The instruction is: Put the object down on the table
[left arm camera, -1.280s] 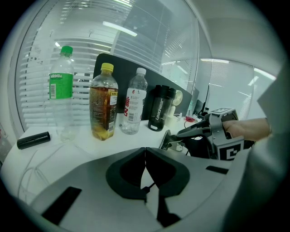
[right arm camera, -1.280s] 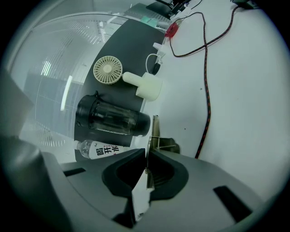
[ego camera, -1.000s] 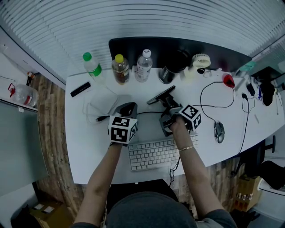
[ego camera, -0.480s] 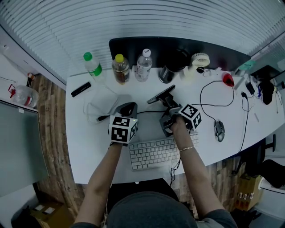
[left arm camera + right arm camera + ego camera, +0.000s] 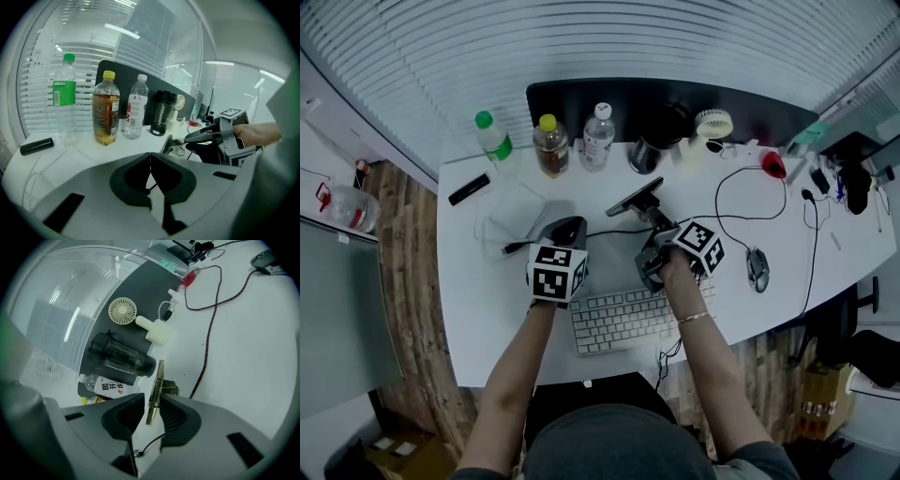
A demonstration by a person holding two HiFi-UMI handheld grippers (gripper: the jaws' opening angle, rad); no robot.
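A dark flat-plate stand point(image 5: 637, 195) with a metal hinge rests on the white table point(image 5: 487, 309). My right gripper point(image 5: 658, 230) reaches toward its base. In the right gripper view the plate point(image 5: 155, 390) shows edge-on in the gap of my right gripper point(image 5: 151, 401). The jaws stand wider than the plate, which is close to the right one and apart from the left. In the left gripper view the stand point(image 5: 169, 143) sits on the tabletop under the right gripper's fingers point(image 5: 201, 136). My left gripper point(image 5: 150, 157) is shut and empty, left of the stand point(image 5: 567, 230).
Along the back stand a green-capped bottle point(image 5: 494, 139), a yellow-capped bottle point(image 5: 551, 145), a clear bottle point(image 5: 598, 136), a black tumbler point(image 5: 649, 155) and a small fan point(image 5: 712, 125). A keyboard point(image 5: 628, 319) lies near the front edge, a mouse point(image 5: 757, 269) and black cable to the right, a white cable point(image 5: 511, 220) to the left.
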